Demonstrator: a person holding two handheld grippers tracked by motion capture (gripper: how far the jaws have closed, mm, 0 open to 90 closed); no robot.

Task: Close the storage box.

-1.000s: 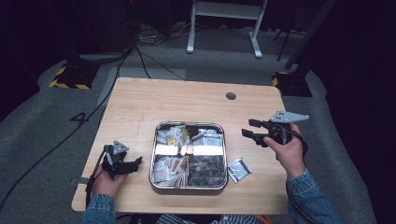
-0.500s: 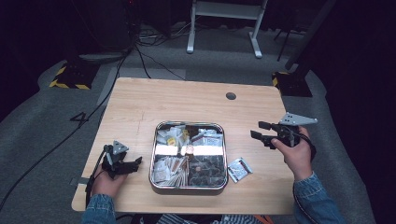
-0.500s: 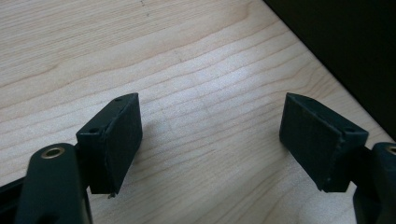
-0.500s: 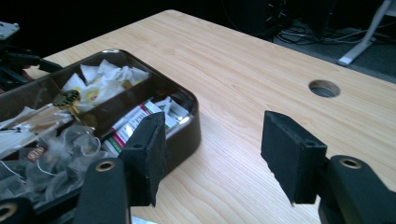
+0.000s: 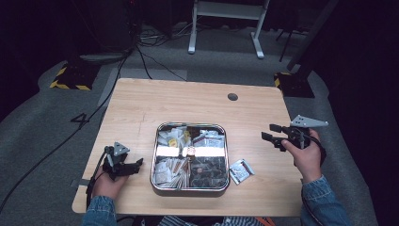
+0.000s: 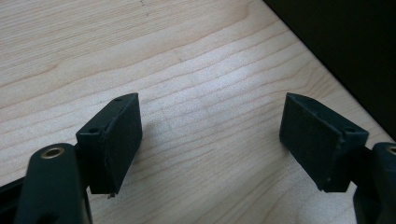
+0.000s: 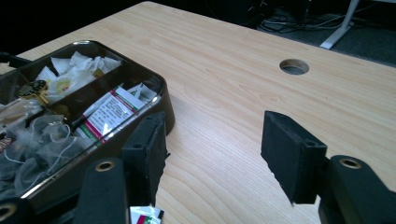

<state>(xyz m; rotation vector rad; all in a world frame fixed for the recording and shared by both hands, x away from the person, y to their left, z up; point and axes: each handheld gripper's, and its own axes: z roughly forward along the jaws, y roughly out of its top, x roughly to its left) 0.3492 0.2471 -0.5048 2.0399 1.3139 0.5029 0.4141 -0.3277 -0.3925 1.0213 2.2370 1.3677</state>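
The right hand-held gripper hangs right of the tin, jaws spread, nothing between them, aimed toward it. Its own view shows its jaws just beside the tin's near corner, over bare counter. A sachet lies touching or just beside the tin's right lower corner. The left hand-held gripper rests left of the tin, jaws spread over bare wood. The tin holds tea bags and packets in compartments. 1 round hole sits beyond the tin.

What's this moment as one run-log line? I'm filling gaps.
left gripper: open, empty | right gripper: open, empty | packet: on table beside tray
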